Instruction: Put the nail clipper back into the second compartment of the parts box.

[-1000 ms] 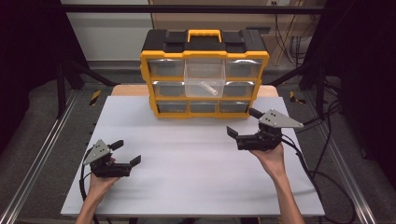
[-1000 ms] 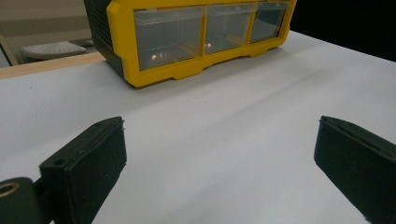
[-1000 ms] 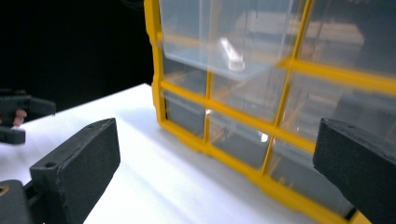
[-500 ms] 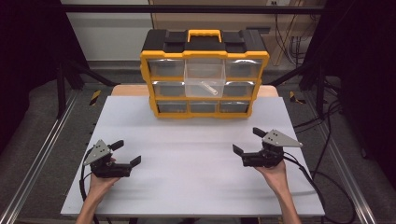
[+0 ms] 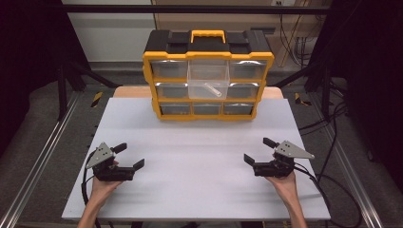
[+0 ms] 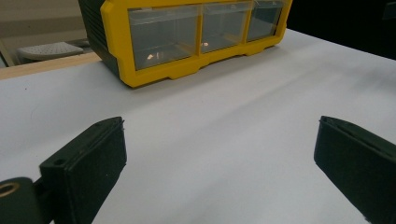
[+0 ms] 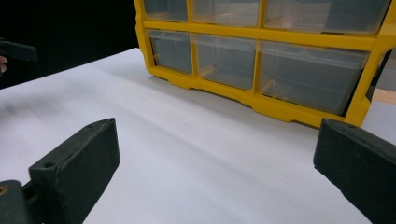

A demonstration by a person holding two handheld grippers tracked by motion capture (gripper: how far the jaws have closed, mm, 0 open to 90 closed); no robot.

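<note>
Pulled back: your right gripper now near table edge, jaws spread, empty; left gripper likewise. Yellow drawer organizer dead ahead, roughly equidistant; white tube, probably, in protruding middle drawer.

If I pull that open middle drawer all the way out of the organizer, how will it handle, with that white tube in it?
The drawer looks like thin clear plastic, so probably light but slick between the jaws. The white tube lies loose and slanted inside; it will likely roll or slide if the drawer tilts. The organizer stands tall on a narrow base, so a hard tug might shift it.
</note>
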